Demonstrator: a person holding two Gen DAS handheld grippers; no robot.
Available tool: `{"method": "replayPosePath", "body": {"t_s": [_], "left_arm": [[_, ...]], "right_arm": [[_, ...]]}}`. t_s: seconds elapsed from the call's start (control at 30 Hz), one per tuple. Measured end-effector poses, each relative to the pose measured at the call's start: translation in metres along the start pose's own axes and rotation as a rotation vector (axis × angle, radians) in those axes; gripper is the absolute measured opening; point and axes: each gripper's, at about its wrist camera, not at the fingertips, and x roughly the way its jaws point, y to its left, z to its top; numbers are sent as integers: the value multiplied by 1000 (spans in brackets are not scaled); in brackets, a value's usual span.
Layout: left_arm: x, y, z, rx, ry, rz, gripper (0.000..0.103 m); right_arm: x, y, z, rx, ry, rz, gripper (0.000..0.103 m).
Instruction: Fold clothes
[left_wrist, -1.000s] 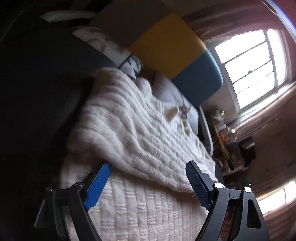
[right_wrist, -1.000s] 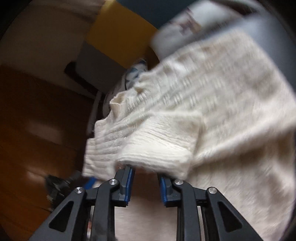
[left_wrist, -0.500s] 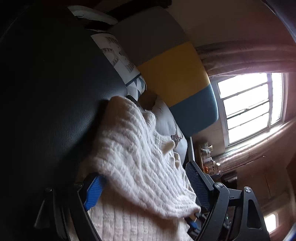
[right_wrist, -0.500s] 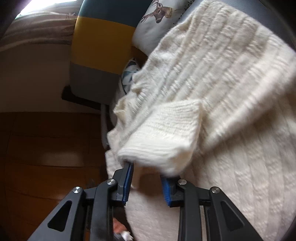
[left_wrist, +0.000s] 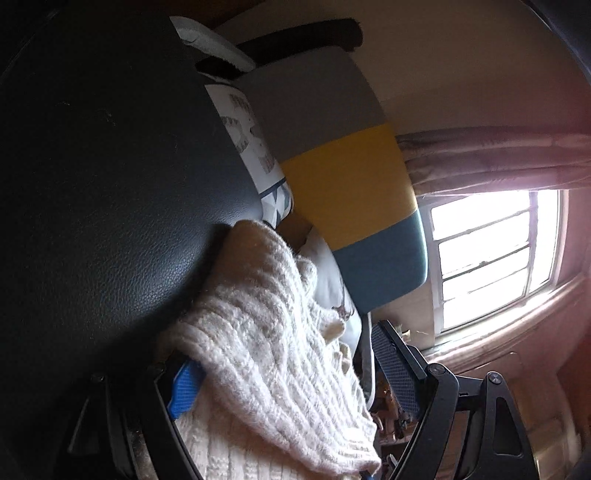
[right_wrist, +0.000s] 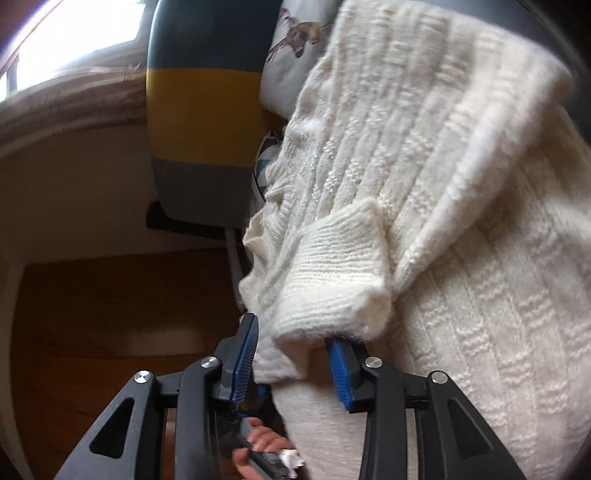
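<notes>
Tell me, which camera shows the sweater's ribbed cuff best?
The right wrist view: the ribbed cuff sits close and well lit, just beyond the right gripper. The left wrist view shows only the sweater body's dim folds, no cuff.

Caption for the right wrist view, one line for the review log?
Right gripper, jaws apart around the ribbed cuff of a cream knit sweater lying on a dark seat.

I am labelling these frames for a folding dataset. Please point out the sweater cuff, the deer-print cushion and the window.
sweater cuff (right_wrist: 328, 273): right wrist view, ribbed middle of the cuff.
deer-print cushion (right_wrist: 295, 33): right wrist view, printed deer.
window (left_wrist: 487, 254): left wrist view, bright middle panes.
</notes>
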Motion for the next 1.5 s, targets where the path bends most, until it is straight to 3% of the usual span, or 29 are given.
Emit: {"method": "replayPosePath", "body": {"t_s": [0.17, 0.23, 0.33, 0.37, 0.4, 0.57, 0.63, 0.8, 0.9, 1.07, 1.13, 1.2, 1.27, 1.37, 1.43, 1.47, 1.5], "left_arm": [[1, -7, -8, 130, -18, 7, 85], [-3, -11, -8, 161, -40, 14, 84], [-14, -13, -8, 202, -107, 23, 65], [-14, -12, -8, 199, -113, 30, 50], [-14, -9, -8, 192, -117, 38, 36], [-10, 9, -3, 105, -117, 81, 31], [-7, 14, -2, 74, -111, 104, 28], [-6, 13, -5, 96, -105, 149, 28], [-5, 13, -4, 91, -96, 172, 28], [-16, 0, -14, 150, -6, 252, 35], [-37, -13, -26, 207, -40, 243, 40], [-56, -29, -37, 256, -106, 209, 53], [-53, -46, -42, 314, -106, 185, 57], [-16, -74, -39, 405, -35, 183, 57], [12, -84, -33, 455, 11, 202, 39], [26, -89, -30, 480, 33, 211, 22], [39, -85, -24, 469, 67, 229, 17]], "right_arm": [[4, -10, 8, 27, -32, -62, 43], [7, -3, 14, -13, -47, -84, 38], [15, 29, 19, -185, -48, -173, 15], [18, 43, 20, -255, -44, -211, 9], [22, 56, 19, -317, -44, -241, 8], [33, 127, 2, -747, -146, -304, 8], [39, 121, 7, -782, -158, -386, 8], [52, 71, 26, -725, -123, -568, 8], [36, 43, 21, -685, -119, -549, 8], [20, 43, 11, -648, -137, -580, 17], [15, 53, 2, -690, -207, -635, 19], [23, 59, -6, -761, -212, -664, 19], [33, 64, -12, -832, -197, -685, 19], [47, 72, -22, -938, -175, -716, 19], [57, 71, -25, -981, -153, -735, 19], [63, 65, -21, -975, -134, -745, 19], [66, 59, -18, -975, -127, -743, 19]]}}
